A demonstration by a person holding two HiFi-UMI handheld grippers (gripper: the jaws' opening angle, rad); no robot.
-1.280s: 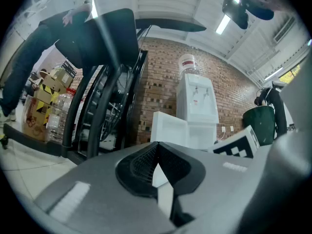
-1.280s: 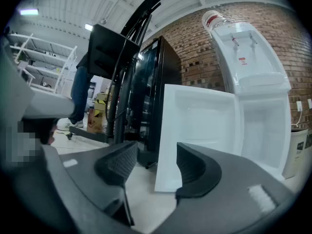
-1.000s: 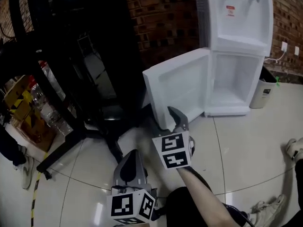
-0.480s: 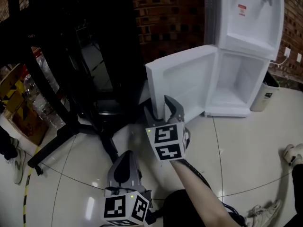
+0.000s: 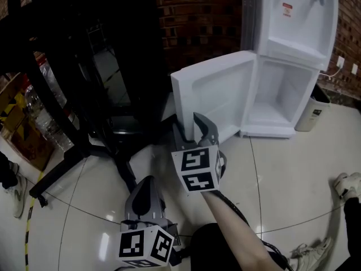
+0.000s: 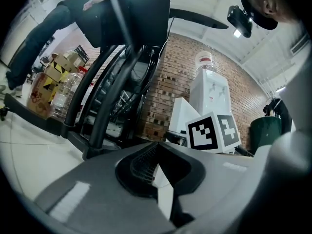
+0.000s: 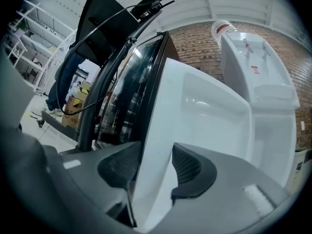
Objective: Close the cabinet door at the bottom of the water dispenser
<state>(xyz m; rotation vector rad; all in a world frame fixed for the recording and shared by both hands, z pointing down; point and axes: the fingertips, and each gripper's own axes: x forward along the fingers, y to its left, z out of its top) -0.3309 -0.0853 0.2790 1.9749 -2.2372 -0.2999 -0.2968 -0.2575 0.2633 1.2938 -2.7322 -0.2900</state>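
Observation:
The white water dispenser [image 5: 299, 21] stands against the brick wall with its bottom cabinet [image 5: 279, 97] open. The white cabinet door [image 5: 214, 97] is swung out to the left. My right gripper [image 5: 189, 126] straddles the door's free edge. In the right gripper view the door [image 7: 204, 111] fills the gap of that gripper [image 7: 156, 162]. Its jaws are closing, and both pads touch the door's two faces. My left gripper [image 5: 144, 193] hangs low over the floor, well short of the door. It is shut with nothing in it [image 6: 156, 155].
A black metal frame [image 5: 84, 66] stands left of the door, its legs spreading over the tiled floor. Boxes and bottles [image 5: 22, 123] lie at far left. A small grey bin [image 5: 313, 109] sits right of the dispenser. A shoe [image 5: 347, 182] shows at the right edge.
The right gripper's jaws have narrowed onto the door's edge. The door stands at the same angle. The left gripper has hardly moved.

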